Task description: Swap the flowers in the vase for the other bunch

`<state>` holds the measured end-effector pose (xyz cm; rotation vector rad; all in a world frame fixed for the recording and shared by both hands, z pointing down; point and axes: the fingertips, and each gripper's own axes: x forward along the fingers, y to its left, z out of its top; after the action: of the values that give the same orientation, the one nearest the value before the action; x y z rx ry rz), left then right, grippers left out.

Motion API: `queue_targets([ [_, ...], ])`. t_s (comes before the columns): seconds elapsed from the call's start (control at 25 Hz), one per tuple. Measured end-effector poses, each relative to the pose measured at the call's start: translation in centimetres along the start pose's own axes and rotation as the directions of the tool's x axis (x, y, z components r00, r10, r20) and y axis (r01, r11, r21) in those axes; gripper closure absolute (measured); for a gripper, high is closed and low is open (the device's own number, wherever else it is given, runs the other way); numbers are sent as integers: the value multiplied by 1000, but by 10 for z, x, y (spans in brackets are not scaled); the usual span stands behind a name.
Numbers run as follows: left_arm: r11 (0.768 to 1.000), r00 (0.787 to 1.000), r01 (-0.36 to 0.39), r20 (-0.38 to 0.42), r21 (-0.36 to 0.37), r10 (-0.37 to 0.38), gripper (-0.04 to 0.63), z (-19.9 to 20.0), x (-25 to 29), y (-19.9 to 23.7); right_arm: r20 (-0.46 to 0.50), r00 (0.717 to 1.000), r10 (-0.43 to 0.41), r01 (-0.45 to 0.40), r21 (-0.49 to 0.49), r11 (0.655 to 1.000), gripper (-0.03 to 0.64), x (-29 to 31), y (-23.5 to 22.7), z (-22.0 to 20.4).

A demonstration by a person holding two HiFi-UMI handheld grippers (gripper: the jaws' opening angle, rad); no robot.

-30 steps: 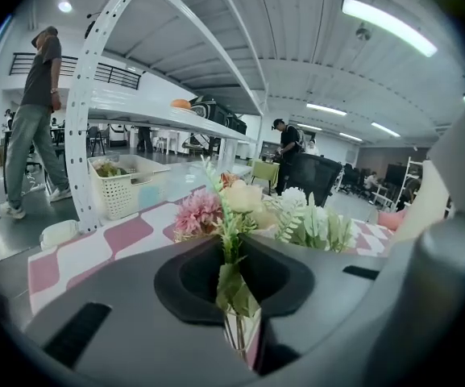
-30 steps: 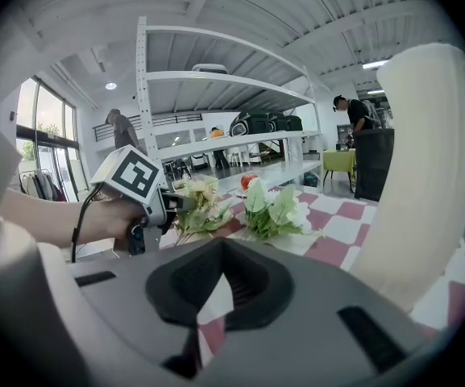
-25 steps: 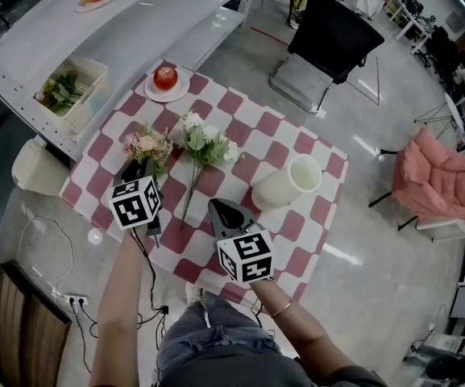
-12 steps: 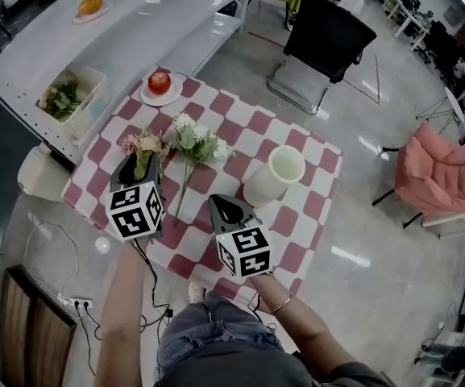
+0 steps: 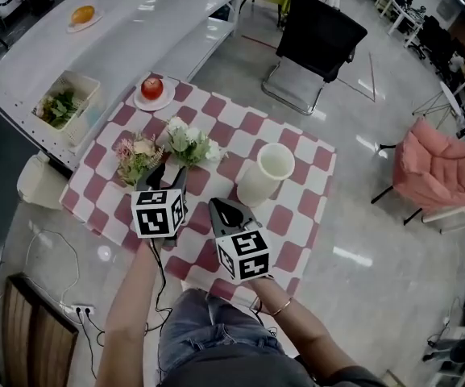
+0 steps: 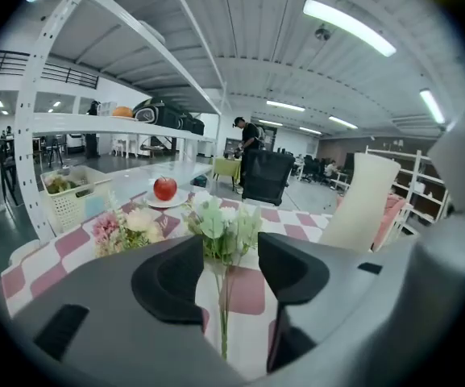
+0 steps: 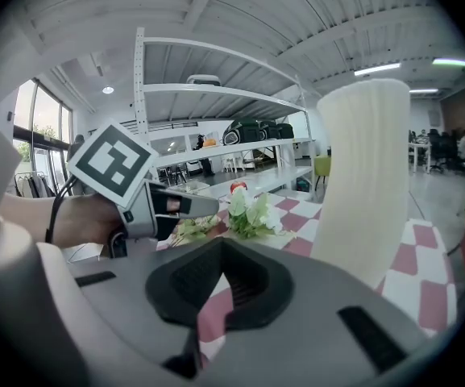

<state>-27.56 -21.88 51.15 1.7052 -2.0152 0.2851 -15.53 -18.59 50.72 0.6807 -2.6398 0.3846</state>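
An empty cream vase [image 5: 267, 173] stands upright on the checked tablecloth [image 5: 296, 216]. A pink bunch [image 5: 138, 156] and a white-and-green bunch [image 5: 188, 143] lie side by side to its left. My left gripper [image 5: 170, 174] hovers over the white bunch's stem; its jaws have just been opening and grip nothing. In the left gripper view the white bunch [image 6: 222, 232] shows through the gap of that gripper [image 6: 230, 256], with the pink bunch [image 6: 123, 228] to the left. My right gripper [image 5: 220, 210] stays near the front edge, its jaws [image 7: 222, 244] shut and empty, the vase [image 7: 365, 176] close on its right.
A red apple on a plate [image 5: 152, 89] sits at the cloth's far corner. A basket of greens [image 5: 61, 107] stands on the white bench behind. A black chair [image 5: 317, 39] is beyond the table and a pink chair [image 5: 433, 172] to the right.
The left gripper moved right, from over the pink bunch to the white bunch's stem, and its jaws opened wider. The pink bunch stays on the cloth. The right gripper barely moved.
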Motion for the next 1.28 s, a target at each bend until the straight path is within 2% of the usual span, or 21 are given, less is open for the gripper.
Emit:
queue_targets([
  [0.24,999,995,24,-95,25,-21,362,-21,33,-2,-17,999,-42,42,21,999,607,8,-8,-4],
  [0.52,997,985,72,-157,-34,-76,360,-27,67,7,-48,993,-109,111,49,993,607,22,-21,-7],
  [0.76,986,955,149,-248,-74,-163,322,-35,89,5,-67,986,-150,154,70,986,606,38,-29,-7],
  [1.04,983,934,172,-305,-62,-183,310,-44,106,8,-81,981,-179,185,86,979,607,54,-36,-4],
  [1.28,989,921,149,-365,-2,-139,316,-57,114,9,-89,976,-199,207,93,974,607,60,-39,-4],
])
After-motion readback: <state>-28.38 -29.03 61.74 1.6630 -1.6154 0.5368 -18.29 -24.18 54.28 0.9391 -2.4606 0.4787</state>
